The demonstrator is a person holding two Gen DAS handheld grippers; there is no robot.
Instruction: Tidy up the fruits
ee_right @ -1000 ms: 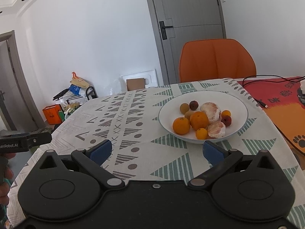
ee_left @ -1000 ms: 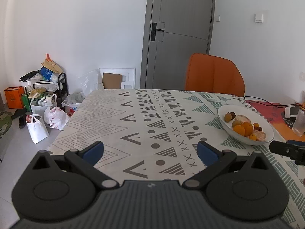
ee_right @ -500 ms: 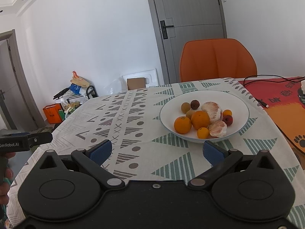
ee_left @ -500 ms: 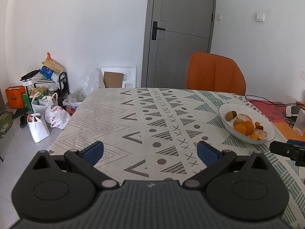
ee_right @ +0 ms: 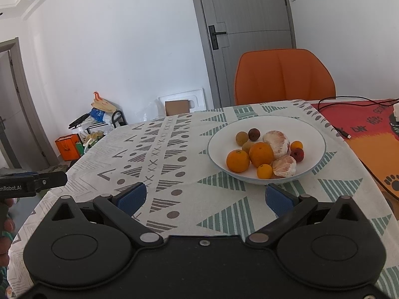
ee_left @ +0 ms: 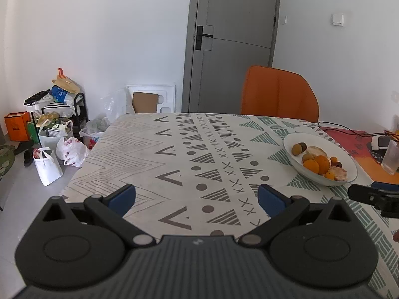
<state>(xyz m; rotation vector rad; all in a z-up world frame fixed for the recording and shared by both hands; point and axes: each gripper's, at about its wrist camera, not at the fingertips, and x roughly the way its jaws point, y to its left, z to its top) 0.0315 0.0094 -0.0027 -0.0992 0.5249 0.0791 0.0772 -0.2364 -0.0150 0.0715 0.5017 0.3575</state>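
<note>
A white bowl (ee_right: 309,134) sits on the patterned tablecloth and holds several fruits: oranges (ee_right: 260,154), two peeled citrus (ee_right: 277,140), small brown and red fruits. In the left wrist view the bowl (ee_left: 294,140) is at the right. My right gripper (ee_right: 204,195) is open and empty, just short of the bowl's near rim. My left gripper (ee_left: 197,195) is open and empty above the tablecloth, well left of the bowl. The right gripper's tip shows in the left wrist view (ee_left: 369,194).
An orange chair (ee_right: 284,74) stands behind the table. A red-orange mat (ee_right: 369,129) with a black cable (ee_right: 354,98) lies to the right of the bowl. A glass (ee_left: 391,157) stands at the far right. Bags and boxes (ee_left: 49,134) clutter the floor at left.
Both grippers have lifted or drawn back slightly; the bowl sits a little lower and farther in both views. Jaws stay open.
</note>
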